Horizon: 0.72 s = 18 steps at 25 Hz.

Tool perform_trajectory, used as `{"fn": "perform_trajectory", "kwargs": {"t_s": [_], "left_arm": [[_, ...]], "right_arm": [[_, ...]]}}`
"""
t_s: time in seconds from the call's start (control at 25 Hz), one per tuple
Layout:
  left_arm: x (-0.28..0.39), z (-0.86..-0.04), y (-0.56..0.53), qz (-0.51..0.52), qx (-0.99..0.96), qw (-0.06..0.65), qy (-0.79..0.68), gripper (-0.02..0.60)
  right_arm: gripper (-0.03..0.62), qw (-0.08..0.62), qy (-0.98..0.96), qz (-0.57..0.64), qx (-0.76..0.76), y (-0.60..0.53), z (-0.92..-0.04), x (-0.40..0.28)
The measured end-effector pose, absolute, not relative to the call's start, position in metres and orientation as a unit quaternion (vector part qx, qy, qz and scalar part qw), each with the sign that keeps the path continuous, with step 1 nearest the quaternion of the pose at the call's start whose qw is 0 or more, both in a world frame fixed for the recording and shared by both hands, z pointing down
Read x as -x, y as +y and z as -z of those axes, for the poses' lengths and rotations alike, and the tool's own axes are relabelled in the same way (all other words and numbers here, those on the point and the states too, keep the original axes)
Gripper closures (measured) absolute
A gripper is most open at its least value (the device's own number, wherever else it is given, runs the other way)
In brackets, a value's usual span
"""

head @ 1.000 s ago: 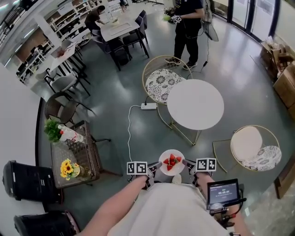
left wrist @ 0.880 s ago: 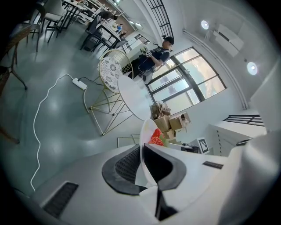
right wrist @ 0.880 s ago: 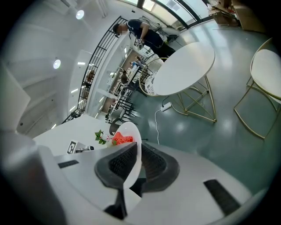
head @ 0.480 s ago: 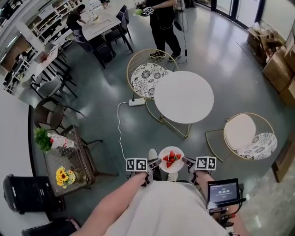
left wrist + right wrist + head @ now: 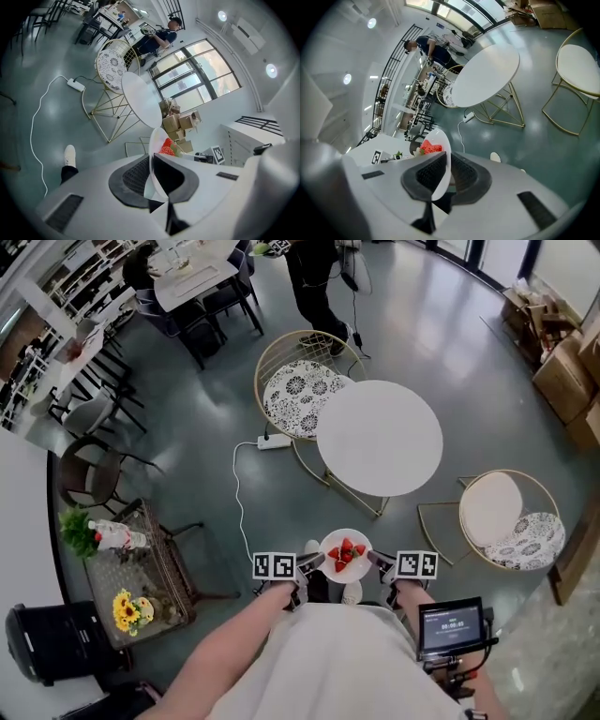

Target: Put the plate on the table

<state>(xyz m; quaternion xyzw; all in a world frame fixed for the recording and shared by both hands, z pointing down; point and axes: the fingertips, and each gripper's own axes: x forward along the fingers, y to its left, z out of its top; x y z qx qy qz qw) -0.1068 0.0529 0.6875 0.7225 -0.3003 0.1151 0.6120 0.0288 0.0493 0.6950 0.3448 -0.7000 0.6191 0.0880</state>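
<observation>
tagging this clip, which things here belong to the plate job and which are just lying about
Job: plate with strawberries, table, left claw, right claw, both shut on the plate.
Lying about: patterned chair, right chair, power strip, sunflowers, boxes.

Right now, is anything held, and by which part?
The plate of strawberries, by opposite rim edges: left hand-held gripper at one, right hand-held gripper at the other.
</observation>
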Motion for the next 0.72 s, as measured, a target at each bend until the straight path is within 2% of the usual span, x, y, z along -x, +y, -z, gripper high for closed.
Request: {"fn": "perform_trajectory", "kwargs": {"t_s": [0.48,0.72], "left_arm": [[0.169,-0.678,-0.05,-0.087,-0.732,0.609,-0.294,0.561],[0.181,-0.671,-0.085,-0.091,-0.746,0.605,-0.264,0.561]], "right_arm": [[0.564,0.102,-0.712,-0.598,-0.353,-0.055,-0.68,0.034],[0.565,0.085,-0.706,-0.592,-0.378,-0.081,-0.663,0.046]]}}
